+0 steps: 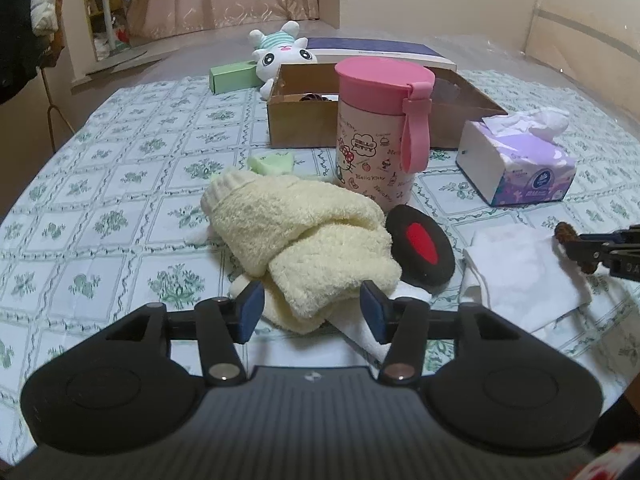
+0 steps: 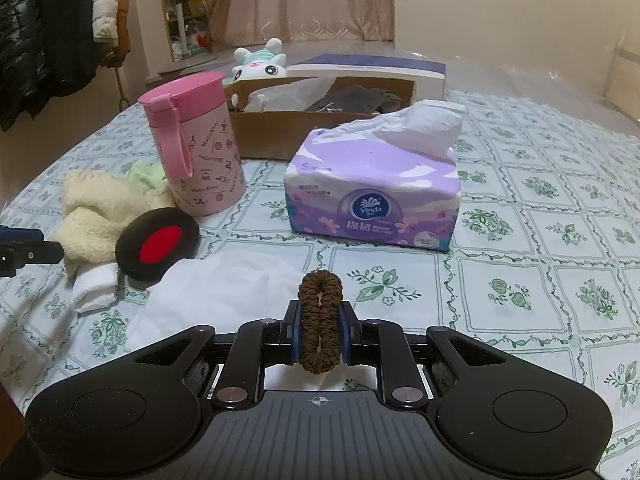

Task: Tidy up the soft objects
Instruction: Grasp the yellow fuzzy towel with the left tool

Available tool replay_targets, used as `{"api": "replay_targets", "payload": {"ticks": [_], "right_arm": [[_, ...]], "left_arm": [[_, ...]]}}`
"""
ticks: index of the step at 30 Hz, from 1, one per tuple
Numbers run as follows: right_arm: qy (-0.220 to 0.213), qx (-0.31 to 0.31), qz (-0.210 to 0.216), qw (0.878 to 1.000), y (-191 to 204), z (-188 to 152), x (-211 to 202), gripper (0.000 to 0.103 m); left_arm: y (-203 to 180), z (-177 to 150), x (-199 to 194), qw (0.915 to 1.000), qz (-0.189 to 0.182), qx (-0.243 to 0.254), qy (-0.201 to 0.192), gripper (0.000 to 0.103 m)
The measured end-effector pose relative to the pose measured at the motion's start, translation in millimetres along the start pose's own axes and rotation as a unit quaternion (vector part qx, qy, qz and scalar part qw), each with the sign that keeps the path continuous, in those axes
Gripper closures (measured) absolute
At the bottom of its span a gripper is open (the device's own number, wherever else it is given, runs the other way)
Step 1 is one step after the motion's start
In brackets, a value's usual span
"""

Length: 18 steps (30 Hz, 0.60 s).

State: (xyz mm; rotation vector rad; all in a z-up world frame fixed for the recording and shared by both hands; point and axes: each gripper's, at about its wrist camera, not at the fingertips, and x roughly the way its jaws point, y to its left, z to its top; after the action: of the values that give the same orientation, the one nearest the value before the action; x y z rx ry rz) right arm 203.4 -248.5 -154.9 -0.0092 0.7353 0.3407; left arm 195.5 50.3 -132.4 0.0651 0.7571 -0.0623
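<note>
1. Spread across the whole scene: a table (image 2: 540,216) under a pale cloth printed with green floral squares.
2. At the far side: an open cardboard box (image 2: 276,136) holding dark and pale soft items, with a navy-and-white flat box (image 2: 400,70) behind it and a white plush toy (image 1: 280,58) leaning at its back left corner.
3. In front of the cardboard box: a purple tissue pack (image 2: 372,196), one tissue pulled up from its slot.
4. Left of the tissues: a pink lidded cup (image 1: 378,132) with a hanging strap, standing upright.
5. Just beside the cup, nearer the camera: a cream fluffy towel (image 1: 304,240), crumpled, lying on the cloth, a small green cloth (image 1: 272,164) peeking behind it.
6. Near the towel's right edge: a white folded cloth (image 2: 224,292), flat on the table.
7. Touching the towel: a black round pad (image 1: 420,242) with a red centre, tilted.
8. Low over the towel's near end: left gripper (image 1: 312,312), jaws wide apart, one on each side of the towel's end, gripping nothing.
9. Above the white cloth: right gripper (image 2: 320,320), jaws clamped on a brown scrunchie (image 2: 320,320), squeezed flat and standing upright between them.
</note>
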Motion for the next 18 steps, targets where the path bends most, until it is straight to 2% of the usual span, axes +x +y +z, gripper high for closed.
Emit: {"api": "replay_targets", "payload": {"ticks": [2, 5, 7, 9, 12, 13, 14, 15, 17, 18], "right_arm": [[0.000, 0.003, -0.001, 1.000, -1.4, -0.2, 1.0, 0.084], [0.001, 0.007, -0.002, 1.000, -3.6, -0.7, 1.4, 0.084], [0.001, 0.008, -0.001, 1.000, -4.6, -0.9, 1.4, 0.084], [0.001, 0.011, -0.001, 1.000, -5.8, -1.1, 1.8, 0.084], [0.002, 0.014, -0.003, 1.000, -7.0, -1.5, 2.1, 0.084], [0.002, 0.014, -0.003, 1.000, -7.5, -1.6, 2.0, 0.084], [0.002, 0.015, -0.004, 1.000, -8.1, -1.5, 2.0, 0.084], [0.002, 0.016, -0.005, 1.000, -8.8, -1.5, 1.8, 0.084], [0.001, 0.017, -0.008, 1.000, -10.7, -1.5, 1.5, 0.084], [0.001, 0.018, -0.009, 1.000, -11.6, -1.4, 1.5, 0.084]], "left_arm": [[-0.8, 2.4, 3.9, 0.9999, 0.007, 0.013, -0.006, 0.043], [-1.7, 8.3, 9.5, 0.9989, 0.016, 0.039, -0.019, 0.038], [-2.0, 11.9, 14.1, 0.9982, 0.011, 0.054, -0.024, 0.032], [-2.8, 14.9, 21.3, 0.9974, 0.013, 0.066, -0.024, 0.032], [1.7, 17.8, 32.0, 0.9976, -0.003, 0.065, -0.024, 0.033], [3.9, 18.2, 35.4, 0.9978, -0.013, 0.062, -0.022, 0.038], [5.6, 18.5, 38.1, 0.9979, -0.020, 0.058, -0.021, 0.050], [7.8, 18.6, 41.1, 0.9979, -0.031, 0.053, -0.018, 0.056], [11.8, 18.6, 43.4, 0.9977, -0.050, 0.043, -0.017, 0.076], [13.8, 19.0, 42.7, 0.9976, -0.054, 0.039, -0.020, 0.080]]}}
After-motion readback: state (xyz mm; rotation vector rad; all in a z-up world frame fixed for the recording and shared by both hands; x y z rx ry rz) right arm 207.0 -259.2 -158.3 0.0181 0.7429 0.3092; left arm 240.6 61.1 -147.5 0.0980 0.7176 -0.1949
